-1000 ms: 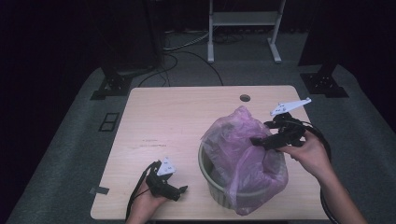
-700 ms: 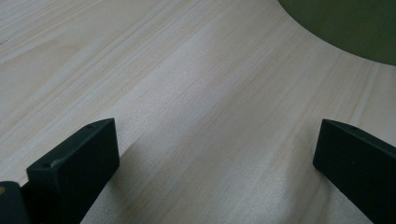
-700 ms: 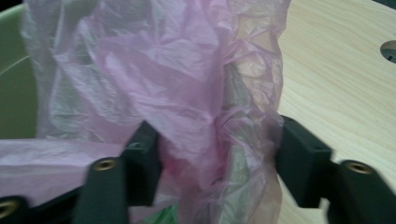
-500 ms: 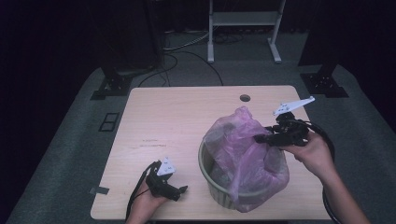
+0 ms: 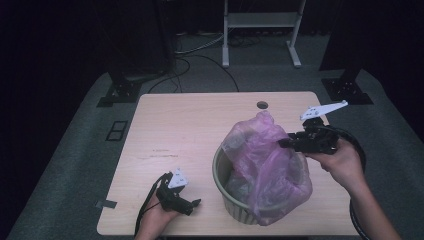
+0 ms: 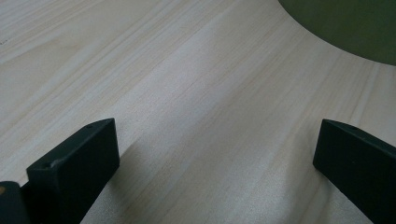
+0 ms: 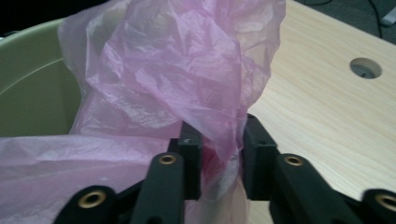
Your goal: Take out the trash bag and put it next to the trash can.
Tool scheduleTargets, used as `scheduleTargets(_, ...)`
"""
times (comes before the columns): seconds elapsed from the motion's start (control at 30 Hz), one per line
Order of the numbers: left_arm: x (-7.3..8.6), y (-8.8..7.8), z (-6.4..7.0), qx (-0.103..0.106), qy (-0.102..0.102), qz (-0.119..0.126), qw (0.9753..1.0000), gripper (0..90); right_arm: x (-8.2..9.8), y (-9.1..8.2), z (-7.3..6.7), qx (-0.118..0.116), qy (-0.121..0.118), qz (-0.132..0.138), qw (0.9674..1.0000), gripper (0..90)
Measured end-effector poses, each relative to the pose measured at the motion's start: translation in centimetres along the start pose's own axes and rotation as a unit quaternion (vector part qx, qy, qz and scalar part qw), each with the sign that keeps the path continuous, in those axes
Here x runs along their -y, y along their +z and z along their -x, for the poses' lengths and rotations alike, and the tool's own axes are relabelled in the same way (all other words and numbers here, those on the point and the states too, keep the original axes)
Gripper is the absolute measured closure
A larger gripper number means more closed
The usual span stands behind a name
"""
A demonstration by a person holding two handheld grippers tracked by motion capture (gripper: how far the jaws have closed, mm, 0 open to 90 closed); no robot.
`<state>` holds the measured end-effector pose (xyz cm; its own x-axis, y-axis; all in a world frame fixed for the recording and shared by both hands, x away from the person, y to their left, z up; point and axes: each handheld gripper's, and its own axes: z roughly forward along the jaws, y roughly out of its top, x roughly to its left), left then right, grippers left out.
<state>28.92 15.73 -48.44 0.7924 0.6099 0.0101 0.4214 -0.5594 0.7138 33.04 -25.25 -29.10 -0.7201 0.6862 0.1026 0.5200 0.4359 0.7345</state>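
A crumpled pink plastic bag [image 5: 265,160] bulges up out of a round pale green bin [image 5: 239,210] at the front right of the wooden table [image 5: 190,130]. From the right, my right gripper [image 5: 283,143] reaches level to the bag's upper right side. In the right gripper view its jaws [image 7: 219,149] have just been closing and now pinch a bunched fold of the pink bag [image 7: 177,70] between the pads. The bin's wall [image 7: 32,84] shows behind. My left gripper [image 5: 197,203] rests on the table left of the bin, open [image 6: 215,140], with only bare wood between the jaws.
A small round hole [image 5: 262,105] sits in the tabletop near the far edge, behind the bag. The bin's curved side [image 6: 345,23] lies just beyond the left gripper. A metal stand [image 5: 260,30] and cables are on the dark floor past the table.
The right gripper's jaws have closed from wide open onto a fold of the pink bag, hand drifting slightly. The left gripper has stayed where it was.
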Motion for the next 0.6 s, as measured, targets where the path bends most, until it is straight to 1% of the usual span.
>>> scheduleTargets(0.17,0.0,0.0,0.0,0.0,0.0,0.0,1.0,0.0,-0.2,-0.8,-0.1,0.002,-0.002,0.018,0.9998,80.8)
scheduleTargets(0.27,0.0,0.0,0.0,0.0,0.0,0.0,1.0,0.0,-0.3,-1.1,-0.1,0.001,-0.005,0.024,0.9997,86.4)
scheduleTargets(0.37,0.0,0.0,0.0,0.0,0.0,-0.001,1.0,0.0,-0.4,-1.3,-0.1,-0.003,-0.002,0.03,0.9996,87.6)
scheduleTargets(0.43,0.0,0.0,0.0,0.0,0.0,-0.001,1.0,0.0,-0.5,-1.6,0.0,-0.01,0.002,0.041,0.9991,87.8)
scheduleTargets(0.6,0.0,0.0,0.0,0.0,0.0,-0.001,1.0,0.0,-1.2,-2.6,0.0,-0.01,0.001,0.066,0.9978,88.0)
